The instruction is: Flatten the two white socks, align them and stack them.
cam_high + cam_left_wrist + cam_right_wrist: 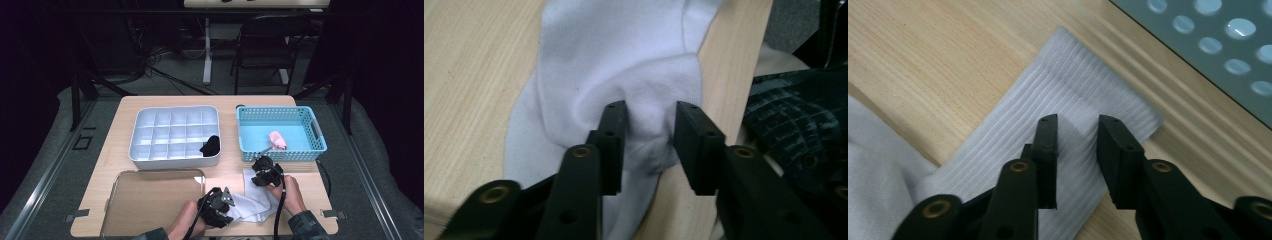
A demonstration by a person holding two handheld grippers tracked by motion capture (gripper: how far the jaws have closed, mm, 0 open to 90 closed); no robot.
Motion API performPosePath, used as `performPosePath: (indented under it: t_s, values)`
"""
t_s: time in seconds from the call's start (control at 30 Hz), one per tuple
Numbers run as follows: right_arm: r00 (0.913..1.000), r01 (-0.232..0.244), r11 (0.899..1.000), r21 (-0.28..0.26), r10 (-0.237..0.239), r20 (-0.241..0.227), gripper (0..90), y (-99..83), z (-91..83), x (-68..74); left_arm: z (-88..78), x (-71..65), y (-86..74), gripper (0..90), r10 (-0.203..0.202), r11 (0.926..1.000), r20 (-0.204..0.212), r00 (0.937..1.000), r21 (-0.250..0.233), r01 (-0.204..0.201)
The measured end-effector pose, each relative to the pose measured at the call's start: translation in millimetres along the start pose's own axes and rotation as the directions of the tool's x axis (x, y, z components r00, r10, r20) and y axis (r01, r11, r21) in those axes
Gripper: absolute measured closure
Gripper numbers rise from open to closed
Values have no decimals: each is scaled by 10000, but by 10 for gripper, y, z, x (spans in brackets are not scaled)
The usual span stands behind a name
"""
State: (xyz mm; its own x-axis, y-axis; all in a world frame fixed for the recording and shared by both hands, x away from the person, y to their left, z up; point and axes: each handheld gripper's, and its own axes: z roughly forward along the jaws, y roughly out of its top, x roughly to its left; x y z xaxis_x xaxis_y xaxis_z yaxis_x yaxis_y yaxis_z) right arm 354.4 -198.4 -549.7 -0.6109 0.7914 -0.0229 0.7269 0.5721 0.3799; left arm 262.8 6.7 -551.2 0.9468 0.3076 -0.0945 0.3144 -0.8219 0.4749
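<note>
Down at the near edge of the desk (pixel 115 150) lies a white sock (pixel 255 200), spread out between the person's two hands. The left hand-held gripper (pixel 226 206) sits at the sock's near-left end. In the left gripper view its jaws stand on either side of a bunched fold of the sock (pixel 624 70), and the cloth is gathered and pinched up between the pads, so this hand-held gripper is clenched on the sock close to the desk's edge. The right hand-held gripper (pixel 260 167) is at the sock's far end, just in front of the blue basket (pixel 320 132). In the right gripper view its jaws come down on the ribbed cuff of the sock (pixel 1083 95), which lies flat on the wood with its corner pointing at the basket's perforated wall (pixel 1208 40). A small ridge of the cuff seems to rise between the pads, though the angle leaves it unclear whether they truly press on the cloth or merely stand over it with a gap.

Beyond the sock, a pink rolled item (pixel 277 140) rests inside the basket. To the left of the basket stands a white compartment tray (pixel 150 120), with a dark bundle (pixel 211 145) in its near-right compartment. A clear lid-like tray (pixel 150 200) lies on the near-left part of the desk, just beside the left hand (pixel 187 220). The right hand (pixel 290 192) grips its tool over the sock's right edge.
</note>
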Motion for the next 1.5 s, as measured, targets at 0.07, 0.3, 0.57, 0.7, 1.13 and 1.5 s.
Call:
performPosePath:
  t_s: [0.07, 0.3, 0.57, 0.7, 1.13, 1.5]
  values:
    - [10000, -62, 9999, -145, 62, 37, 793, -12, 4, 0, 13, 3, -9, 720, 24, 10000, -36, 10000, 23, -24]
    - [9987, -478, 9984, -309, 484, 171, 833, -36, -28, -75, -66, 25, 9, 839, 104, 9992, -10, 9999, -382, -104]
    - [9865, -1544, 9768, -1481, 1608, 323, 832, -135, -459, -155, -281, 163, 9, 864, -71, 9955, -133, 9999, -950, 58]
    - [9792, -1862, 9670, -1741, 1972, 484, 830, -236, -675, -145, -338, 220, 9, 867, 68, 9958, -11, 10000, -908, -69]
    - [9649, -2273, 9621, -1503, 2434, 988, 825, -517, -833, 53, -490, 360, -37, 868, 646, 9949, -210, 9977, -766, -660]
    - [9560, -2741, 9566, -992, 2822, 798, 823, -788, -706, 78, -426, 322, -9, 867, 1217, 9922, -557, 9910, -214, -1231]
